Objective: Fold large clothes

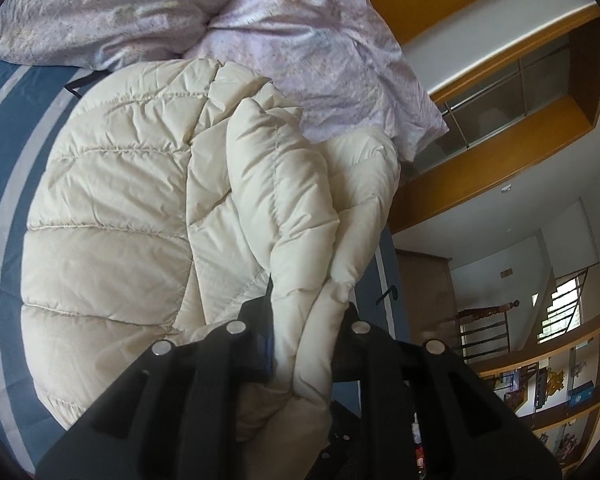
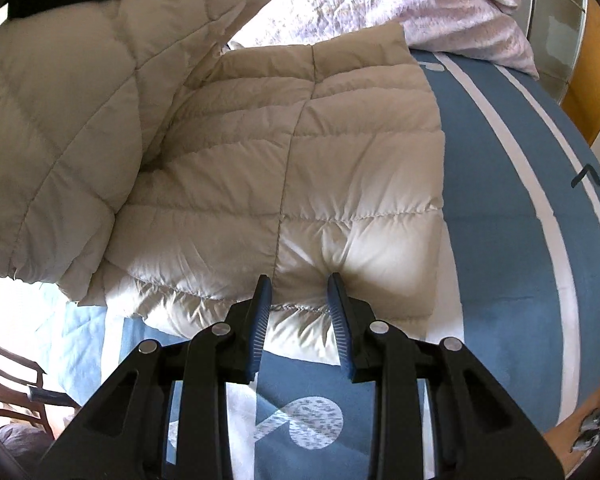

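Fold step underway: left gripper [image 1: 304,320] clamps a bunched jacket [image 1: 140,200] edge; right gripper [image 2: 300,304], part-open, holds nothing, tips pressing its hem. Next: lay the lifted half flat across.

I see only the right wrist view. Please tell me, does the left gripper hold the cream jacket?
Observer: Yes. The left gripper has its jaws shut on a bunched fold of the cream jacket.
Operator: Thank you. What stands beyond the bed on that side?
Observer: A wooden bookshelf with filled compartments stands past the bed's edge.
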Motion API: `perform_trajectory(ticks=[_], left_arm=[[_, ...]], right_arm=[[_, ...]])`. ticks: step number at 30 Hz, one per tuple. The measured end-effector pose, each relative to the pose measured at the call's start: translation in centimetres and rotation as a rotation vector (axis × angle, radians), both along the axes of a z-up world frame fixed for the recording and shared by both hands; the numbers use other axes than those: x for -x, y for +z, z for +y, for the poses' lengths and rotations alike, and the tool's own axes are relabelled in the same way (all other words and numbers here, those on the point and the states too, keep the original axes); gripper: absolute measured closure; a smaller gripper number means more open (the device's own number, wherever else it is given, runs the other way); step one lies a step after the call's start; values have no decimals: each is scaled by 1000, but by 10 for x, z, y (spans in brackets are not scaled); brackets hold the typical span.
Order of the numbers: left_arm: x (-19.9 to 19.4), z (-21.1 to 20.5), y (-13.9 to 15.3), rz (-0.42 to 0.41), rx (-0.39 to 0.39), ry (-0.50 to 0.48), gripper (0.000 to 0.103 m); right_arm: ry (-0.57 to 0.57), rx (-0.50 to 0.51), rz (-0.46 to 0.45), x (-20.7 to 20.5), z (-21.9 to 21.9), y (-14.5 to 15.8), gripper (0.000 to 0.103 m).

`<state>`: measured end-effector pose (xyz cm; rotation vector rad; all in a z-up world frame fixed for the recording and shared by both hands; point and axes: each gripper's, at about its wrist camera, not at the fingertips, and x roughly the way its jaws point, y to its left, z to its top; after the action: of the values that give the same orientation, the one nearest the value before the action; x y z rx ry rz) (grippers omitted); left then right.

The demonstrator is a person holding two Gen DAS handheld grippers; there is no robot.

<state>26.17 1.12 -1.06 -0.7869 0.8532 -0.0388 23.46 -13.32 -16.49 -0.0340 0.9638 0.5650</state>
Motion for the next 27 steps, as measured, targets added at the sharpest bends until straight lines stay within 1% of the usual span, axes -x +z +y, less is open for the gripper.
perform_trajectory(ticks=[5, 8, 12, 14, 15, 16, 19, 23, 27], left_arm=[[-13, -18, -9, 36, -5, -25, 85], [-19, -28, -14, 60, -5, -43, 82], [-22, -36, -13, 69, 9, -72, 70], [-21, -37, -6, 50, 13, -88, 62], [-20, -37, -2, 42, 15, -93, 56], [-18, -37, 1, 33, 19, -96, 53], [-12, -34, 13, -1, 33, -106, 50], [-1, -26, 27, -26, -23, -90, 48], [11, -6, 30, -15, -112, -42, 47]], right_arm=[[-12, -35, 24, -4, -4, -5, 72], [-15, -54, 44, -9, -6, -9, 72], [-22, -78, 66, -12, -7, -14, 72], [-20, -80, 66, -13, -7, -14, 72], [-19, -80, 66, -15, -7, -15, 72], [-18, -82, 68, -15, -7, -15, 72], [-17, -87, 72, -26, -9, -16, 72], [-16, -87, 72, -28, -10, -17, 72], [-20, -90, 75, -30, -11, -17, 72]])
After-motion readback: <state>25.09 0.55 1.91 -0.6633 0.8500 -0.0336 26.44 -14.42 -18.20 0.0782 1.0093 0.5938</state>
